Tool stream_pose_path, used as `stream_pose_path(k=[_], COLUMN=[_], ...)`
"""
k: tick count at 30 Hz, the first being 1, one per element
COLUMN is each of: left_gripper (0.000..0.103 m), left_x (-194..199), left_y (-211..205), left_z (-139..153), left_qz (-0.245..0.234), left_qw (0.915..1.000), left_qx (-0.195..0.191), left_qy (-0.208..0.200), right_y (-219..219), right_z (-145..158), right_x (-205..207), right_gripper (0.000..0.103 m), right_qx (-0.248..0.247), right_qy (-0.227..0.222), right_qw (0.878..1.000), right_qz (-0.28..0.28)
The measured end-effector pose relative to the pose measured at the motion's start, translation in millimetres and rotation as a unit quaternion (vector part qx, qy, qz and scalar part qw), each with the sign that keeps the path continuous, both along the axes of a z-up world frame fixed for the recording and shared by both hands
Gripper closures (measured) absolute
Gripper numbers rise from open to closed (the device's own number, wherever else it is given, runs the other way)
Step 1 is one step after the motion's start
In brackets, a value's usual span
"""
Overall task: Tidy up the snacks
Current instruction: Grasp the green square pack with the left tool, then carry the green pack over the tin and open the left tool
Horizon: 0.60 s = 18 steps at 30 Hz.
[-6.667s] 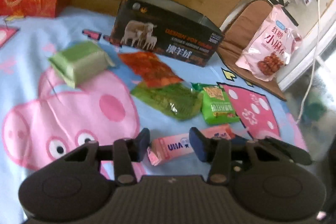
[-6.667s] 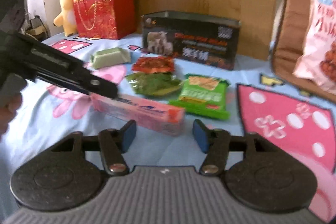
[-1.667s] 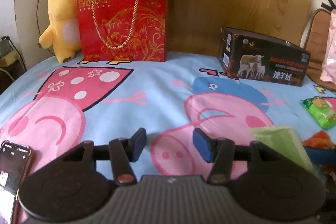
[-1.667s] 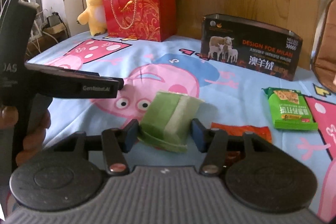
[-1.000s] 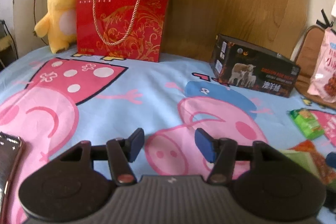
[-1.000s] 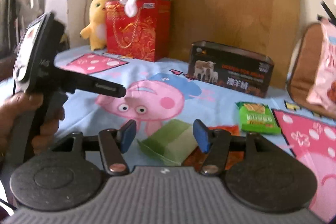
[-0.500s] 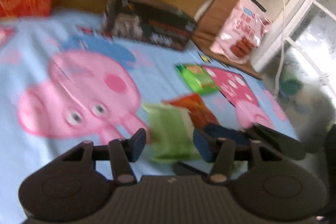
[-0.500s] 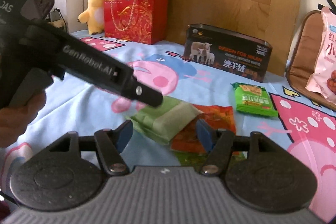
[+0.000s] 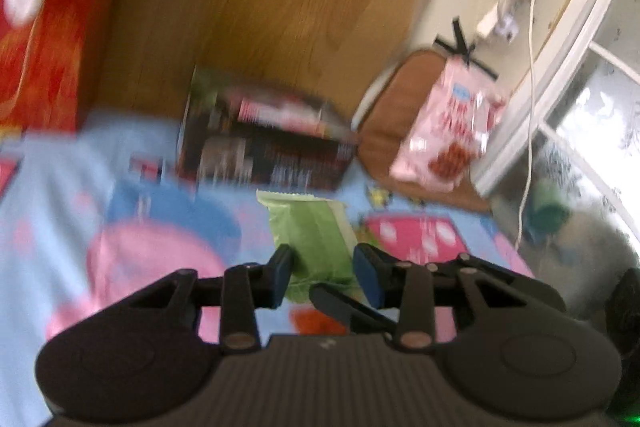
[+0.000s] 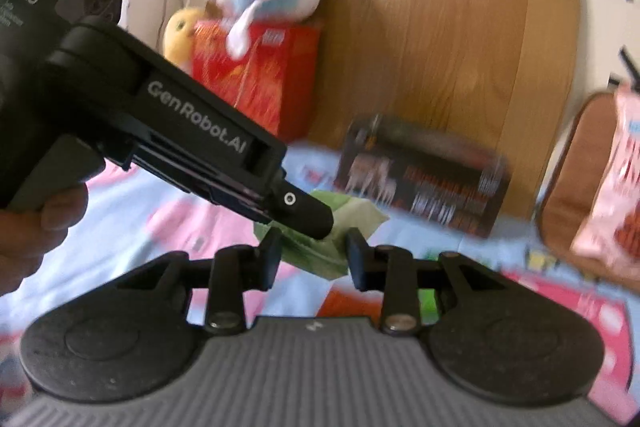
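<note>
While both views smear with blur, I can still place the green snack packet (image 9: pixel 316 239) between the blue pads of my left gripper (image 9: pixel 322 277). It rises upright ahead of the fingertips, its crimped top edge toward the dark box (image 9: pixel 264 155) at the back. My left fingers (image 9: pixel 280 275) stand a moderate way apart, and the packet's lower part fills most of the gap; whether the pads press on it or only flank it I cannot tell. One finger of my right gripper pokes into the left view from lower right, just under the packet.

From my right wrist, the same green packet (image 10: pixel 340 227) sits between the pads of my right gripper (image 10: pixel 314 259), lifted above the blue cartoon bedsheet (image 10: pixel 132 195). My right fingers (image 10: pixel 356 263) are likewise moderately spread, with the packet close beside both; contact is not clear to me. My left gripper's black body crosses from upper left, its tip (image 10: pixel 308 215) lying against the packet's top.

Under the packet I see an orange-red packet (image 10: pixel 344 303) on the sheet, and a sliver of bright green packet (image 10: pixel 426 301) beside it. Behind stand the dark box, a red gift bag (image 10: pixel 256 83) with plush toys, and a pink snack bag (image 9: pixel 448 135) on a brown cushion (image 9: pixel 400 99).
</note>
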<state>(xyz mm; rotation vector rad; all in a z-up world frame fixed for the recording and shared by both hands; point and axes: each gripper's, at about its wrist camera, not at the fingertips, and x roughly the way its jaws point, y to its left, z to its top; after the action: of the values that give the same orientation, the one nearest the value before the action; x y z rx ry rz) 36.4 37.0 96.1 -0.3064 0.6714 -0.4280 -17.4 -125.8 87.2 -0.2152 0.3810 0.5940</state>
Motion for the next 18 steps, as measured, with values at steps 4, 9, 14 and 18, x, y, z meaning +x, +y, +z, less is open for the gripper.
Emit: stream_pose_path(k=[4,9,14,18], left_gripper=[0.069,0.069,0.065,0.060], left_x=[46.7,110.8,159.7,156.5], left_y=[-1.8,-0.6,-4.3,-13.6], left_z=[18.6,19.8,-4.8,-9.1], left_qz=[0.014,0.035,0.054,0.071], left_qw=[0.9996,0.9989,0.9984,0.9962], left_qx=[0.001,-0.005,0.002,0.044], left_qy=[-0.026,-0.032,-0.015,-0.027], right_y=[0.6,6.7,15.2,6.5], right_z=[16.2,23.9,4.5,2.4], right_x=[51.4,120.9,179.8,184.3], right_gripper=[0.066,0.066,0.064,0.061], right_qx=[0.012,0.011,0.005,0.009], right_qy=[-0.023,-0.024,0.013,0.020], right_qw=[1.000,0.999,0.999,0.998], right_qz=[-0.013,-0.026,-0.044,-0.052])
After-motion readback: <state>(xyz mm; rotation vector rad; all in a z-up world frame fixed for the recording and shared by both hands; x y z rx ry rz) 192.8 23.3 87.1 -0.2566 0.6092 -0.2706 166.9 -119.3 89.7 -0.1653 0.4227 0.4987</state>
